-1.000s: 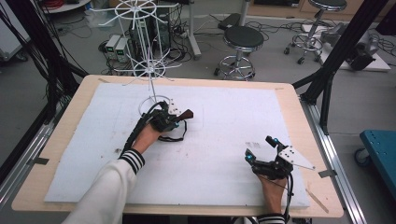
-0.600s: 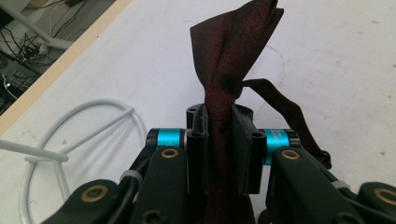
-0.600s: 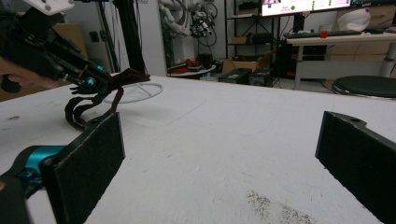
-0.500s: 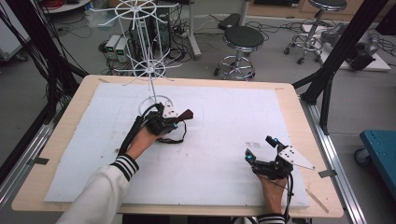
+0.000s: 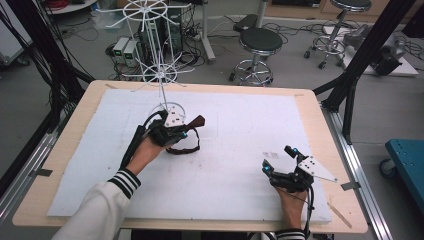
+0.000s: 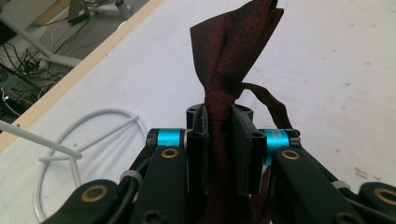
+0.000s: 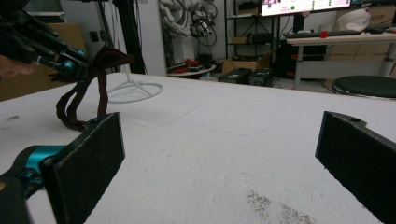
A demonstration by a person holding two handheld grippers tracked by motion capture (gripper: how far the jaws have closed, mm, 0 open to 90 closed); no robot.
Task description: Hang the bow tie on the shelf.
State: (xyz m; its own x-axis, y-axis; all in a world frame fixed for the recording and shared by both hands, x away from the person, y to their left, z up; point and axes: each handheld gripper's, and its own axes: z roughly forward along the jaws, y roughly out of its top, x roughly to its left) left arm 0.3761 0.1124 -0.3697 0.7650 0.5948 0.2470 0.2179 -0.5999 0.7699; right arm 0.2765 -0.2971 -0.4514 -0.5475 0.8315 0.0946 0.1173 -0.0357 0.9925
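Maroon bow tie still clamped in left gripper, right gripper unmoved, fingers apart

A mat covers most of the table. A wire rack stands on the mat's far left part, its ring base resting on the mat. Just in front of the base, the left gripper holds a tie between its jaws; the strap loops down to the mat. The right gripper sits near the mat's near right corner, well apart from the left, jaws spread over bare mat. Behind the table, a stool stands on the floor, with another farther right.
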